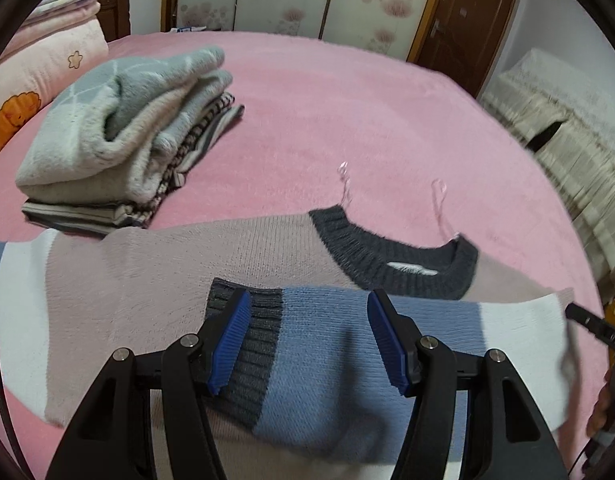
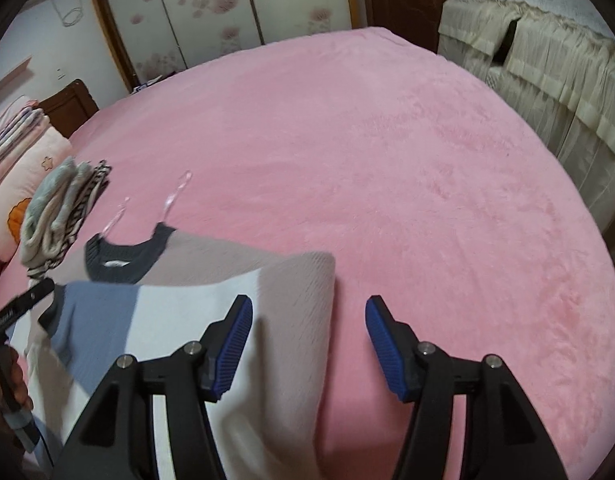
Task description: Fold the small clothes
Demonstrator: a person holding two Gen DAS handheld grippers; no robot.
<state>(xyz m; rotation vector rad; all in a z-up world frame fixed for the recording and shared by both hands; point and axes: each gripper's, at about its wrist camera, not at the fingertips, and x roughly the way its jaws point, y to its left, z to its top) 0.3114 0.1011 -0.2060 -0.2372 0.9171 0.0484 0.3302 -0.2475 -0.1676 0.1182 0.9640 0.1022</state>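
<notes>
A small knitted sweater (image 1: 179, 280) lies flat on the pink bed (image 1: 367, 120), its dark ribbed collar (image 1: 391, 256) pointing toward the far wardrobe doors and its long axis running left to right, sleeve to sleeve. One blue-and-white sleeve (image 1: 347, 332) is folded across the chest, cuff toward the left. The left hand-held gripper (image 1: 309, 340) hovers over that sleeve, jaws spread, gripping nothing. The right hand-held gripper (image 2: 309, 340) stands spread and empty beside the sweater's right edge. A stack of folded clothes (image 1: 119, 132) sits beyond, to the left.
</notes>
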